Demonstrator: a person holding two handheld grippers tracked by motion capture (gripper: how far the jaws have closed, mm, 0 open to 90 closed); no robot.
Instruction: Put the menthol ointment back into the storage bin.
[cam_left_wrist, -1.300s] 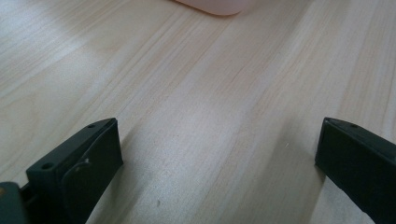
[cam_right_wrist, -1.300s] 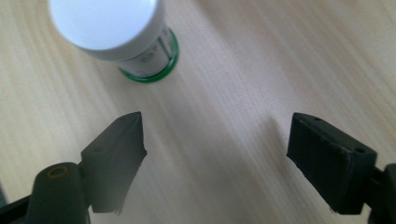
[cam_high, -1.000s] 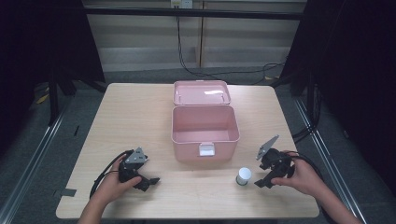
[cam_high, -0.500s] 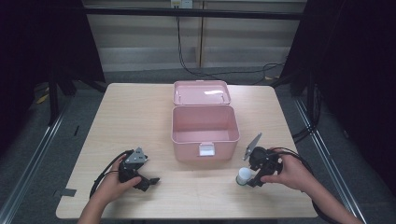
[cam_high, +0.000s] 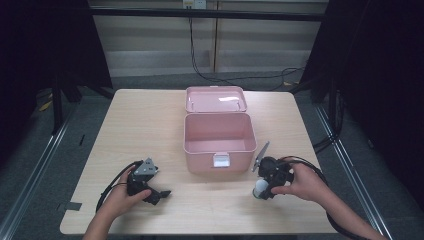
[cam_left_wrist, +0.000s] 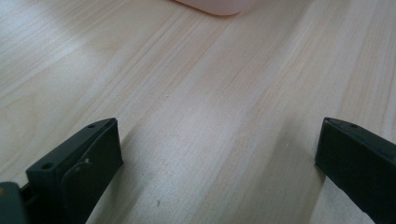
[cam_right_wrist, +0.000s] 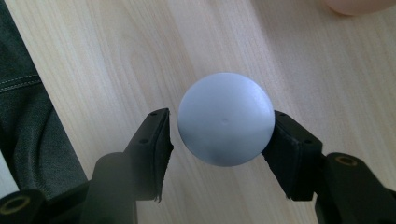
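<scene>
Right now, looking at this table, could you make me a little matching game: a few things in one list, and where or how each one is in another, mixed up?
Things:
1. pink box
2. white round-topped object
3. left tool
4. box lid

States:
A. open wide over bare wood
B. between the right tool's jaws
C. open, middle of the table
D. folded back, lying flat behind

Pairs: 1-C, 2-B, 3-A, 4-D

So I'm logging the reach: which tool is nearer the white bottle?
Right. The right tool straddles the white bottle, jaws either side; the left tool sits far across the table.
</scene>
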